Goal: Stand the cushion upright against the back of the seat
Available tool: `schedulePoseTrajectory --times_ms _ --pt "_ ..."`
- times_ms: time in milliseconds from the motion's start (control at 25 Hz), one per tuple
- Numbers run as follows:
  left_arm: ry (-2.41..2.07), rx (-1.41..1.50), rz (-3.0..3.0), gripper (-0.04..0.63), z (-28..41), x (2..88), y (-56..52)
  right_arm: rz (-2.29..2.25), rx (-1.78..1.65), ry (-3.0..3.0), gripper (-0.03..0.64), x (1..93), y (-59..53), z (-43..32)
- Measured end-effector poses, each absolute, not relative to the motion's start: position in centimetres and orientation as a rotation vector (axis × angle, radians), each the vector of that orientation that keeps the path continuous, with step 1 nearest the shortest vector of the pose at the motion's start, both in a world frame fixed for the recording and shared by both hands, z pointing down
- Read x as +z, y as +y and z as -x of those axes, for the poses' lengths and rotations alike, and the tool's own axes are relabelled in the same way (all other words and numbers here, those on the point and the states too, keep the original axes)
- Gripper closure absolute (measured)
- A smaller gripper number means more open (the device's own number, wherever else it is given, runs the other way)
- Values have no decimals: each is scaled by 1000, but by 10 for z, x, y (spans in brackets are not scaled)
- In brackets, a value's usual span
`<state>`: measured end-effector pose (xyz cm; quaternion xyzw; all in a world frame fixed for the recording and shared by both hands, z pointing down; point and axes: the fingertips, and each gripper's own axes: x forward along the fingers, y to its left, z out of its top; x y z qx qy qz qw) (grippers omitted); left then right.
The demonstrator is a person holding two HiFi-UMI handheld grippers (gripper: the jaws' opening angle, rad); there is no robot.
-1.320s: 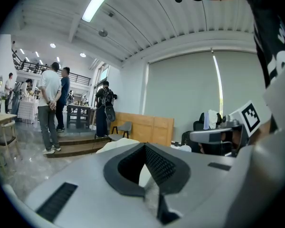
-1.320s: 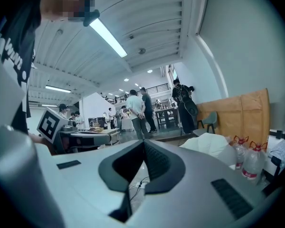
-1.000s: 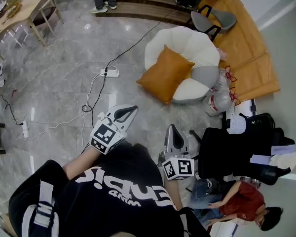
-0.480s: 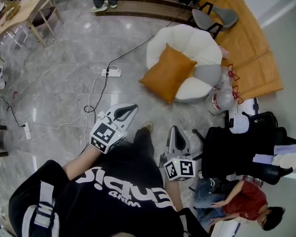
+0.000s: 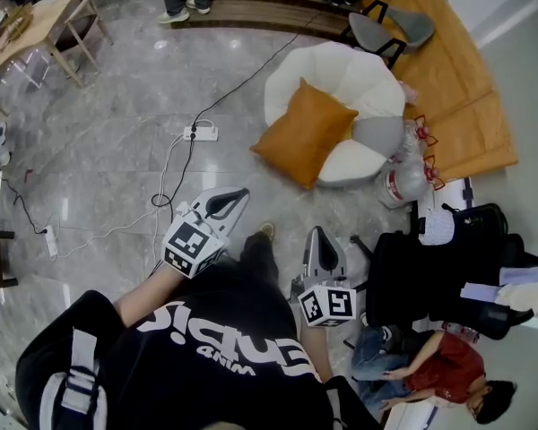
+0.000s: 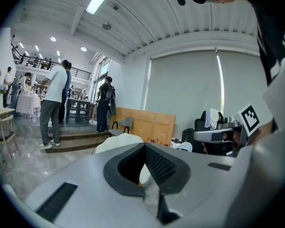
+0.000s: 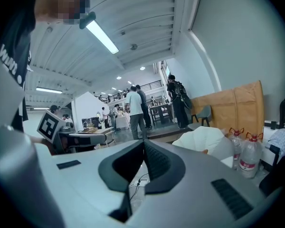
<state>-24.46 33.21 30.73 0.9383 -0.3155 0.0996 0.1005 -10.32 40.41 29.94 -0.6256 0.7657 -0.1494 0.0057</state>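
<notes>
An orange cushion (image 5: 303,133) leans tilted against the front of a white shell-shaped seat (image 5: 336,74) in the head view, its lower corner near the floor. A grey cushion (image 5: 377,136) lies on the seat's right side. My left gripper (image 5: 242,193) is shut and empty, well short of the cushion, pointing toward it. My right gripper (image 5: 315,234) is also shut and empty, below the seat. In the left gripper view the seat's white back (image 6: 118,142) shows beyond the closed jaws. In the right gripper view the seat (image 7: 204,138) stands to the right.
A power strip (image 5: 200,133) with cables trails over the marble floor left of the seat. Two water bottles (image 5: 400,183) stand at the seat's right. A black chair with bags (image 5: 444,271) and a crouching person (image 5: 439,373) are close on my right. A wooden table (image 5: 38,21) stands far left.
The view has shifted slightly as I step toward the seat; a shoe now shows between the grippers. Both grippers stay shut and hold the same pose.
</notes>
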Motion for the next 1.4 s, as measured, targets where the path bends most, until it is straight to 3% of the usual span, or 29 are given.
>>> schedulePoseTrajectory --times_ms 1400 --pt "-966 247 -2791 588 95 289 172 1911 -445 2471 595 296 258 -39"
